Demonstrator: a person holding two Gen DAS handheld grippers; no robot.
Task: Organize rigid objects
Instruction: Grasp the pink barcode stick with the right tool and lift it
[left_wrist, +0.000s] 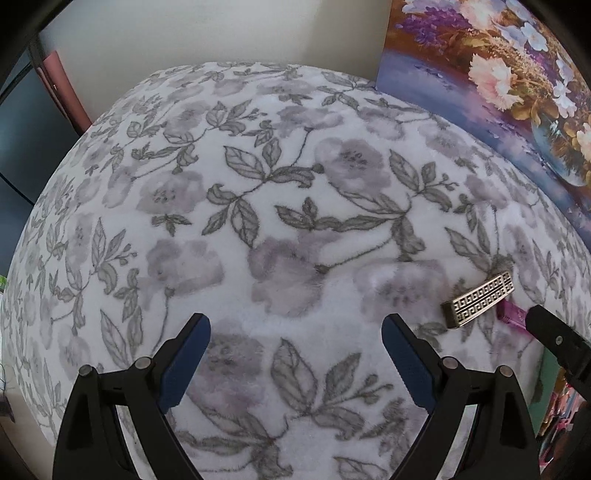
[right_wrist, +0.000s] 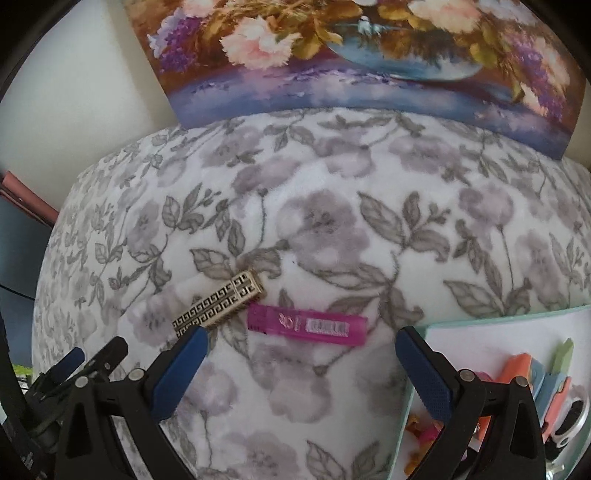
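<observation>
A gold and black patterned lighter (right_wrist: 221, 303) lies on the floral blanket (right_wrist: 332, 229), with a pink translucent lighter (right_wrist: 307, 324) just right of it. My right gripper (right_wrist: 301, 341) is open and empty, hovering just in front of both lighters. My left gripper (left_wrist: 295, 325) is open and empty over bare blanket. In the left wrist view the patterned lighter (left_wrist: 478, 303) lies to the right of it, with a bit of the pink lighter (left_wrist: 511, 315) behind it. A fingertip of the right gripper (left_wrist: 554, 332) shows at that view's right edge.
A white tray with a mint rim (right_wrist: 498, 321) stands at the right and holds several colourful small items (right_wrist: 546, 380). A flower painting (right_wrist: 351, 55) leans against the wall behind the blanket. The blanket drops off at the left edge.
</observation>
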